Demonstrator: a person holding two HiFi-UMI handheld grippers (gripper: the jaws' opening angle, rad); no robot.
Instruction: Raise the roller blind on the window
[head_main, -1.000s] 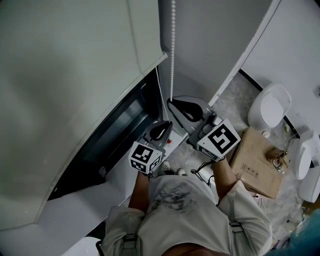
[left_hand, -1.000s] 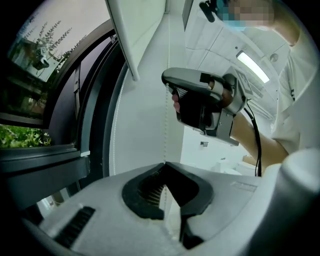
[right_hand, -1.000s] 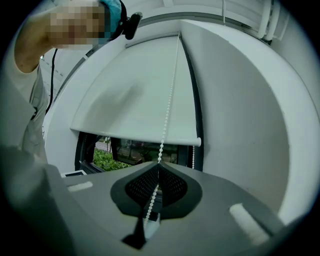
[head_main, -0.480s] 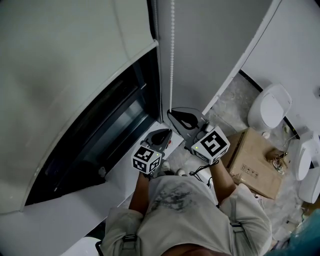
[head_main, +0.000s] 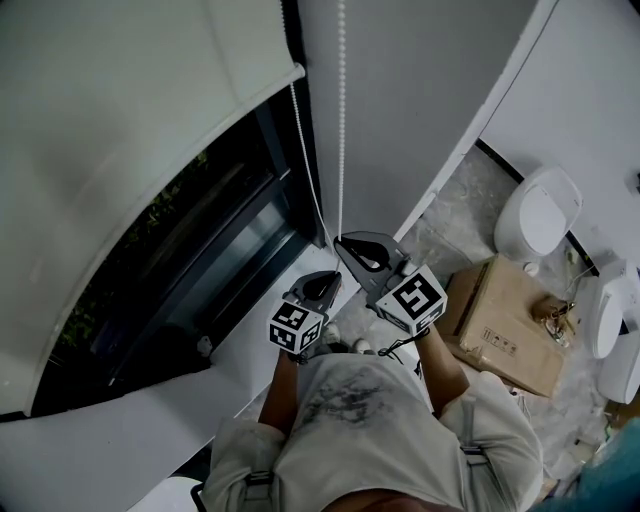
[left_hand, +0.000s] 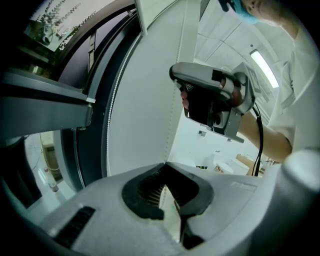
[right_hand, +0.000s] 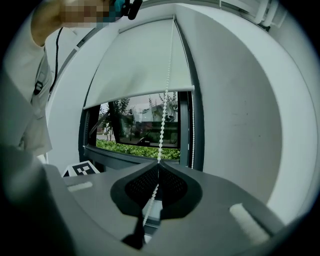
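Up at the left, roller blind (head_main: 120, 110): pale fabric, with its bottom bar partway up the window (head_main: 190, 245). Dark glass and a strip of greenery show beneath it. Part raised, I'd say, with more to go.
Sill (head_main: 130, 430): white, bare where I can see it.
Bead chain (head_main: 342, 120): two thin white strands beside the frame, one slanting in from the blind's end and one hanging straight. Both come down to the tools.
How it handles: light, limp, slick little beads, nothing stiff about it. It's best pinched across the beads so they catch in the pads, then drawn straight down its own line. A sideways yank could snap it or jump it off the roller, I reckon. Leave the fabric alone.
Left tool (left_hand: 165, 165): the lower of the two, jaws closed, with the chain running into their tips.
Right tool (right_hand: 158, 164): just above it, jaws clamped on the chain too, beads trailing out behind the pads.
Cardboard box (head_main: 505, 325): on the floor to the right, flaps closed, contents hidden. Some small item lies on top, can't tell what.
Toilet (head_main: 540, 212): beyond the box, lid down.
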